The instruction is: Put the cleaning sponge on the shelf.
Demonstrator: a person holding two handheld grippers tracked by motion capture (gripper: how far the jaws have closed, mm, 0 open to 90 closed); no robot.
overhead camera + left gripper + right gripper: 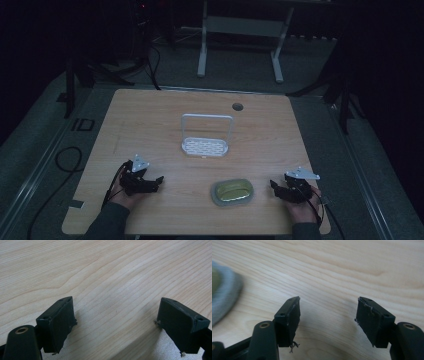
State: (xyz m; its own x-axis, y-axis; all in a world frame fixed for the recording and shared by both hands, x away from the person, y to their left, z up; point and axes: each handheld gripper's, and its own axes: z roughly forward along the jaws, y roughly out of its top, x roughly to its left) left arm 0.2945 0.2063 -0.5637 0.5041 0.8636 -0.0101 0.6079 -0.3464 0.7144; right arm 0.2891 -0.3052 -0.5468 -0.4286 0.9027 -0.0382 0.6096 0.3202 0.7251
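Observation:
A grey dish with a yellow-green inside (232, 192) lies on the wooden table (150, 115) near its front edge, between my two hands. Its blurred grey rim (224, 297) also edges the left of the right gripper view. A white wire rack with a perforated base (205, 136) stands upright at the table's middle. My left gripper (159, 181) rests low at the front left, open, with bare wood between its jaws (116, 312). My right gripper (273, 185) sits at the front right, just right of the dish, open over bare wood (328, 310).
A round cable hole (237, 106) sits near the table's far edge. Beyond the table stand a white frame's legs (202, 50) on a dark floor. A black cable (67, 160) loops on the floor at the left.

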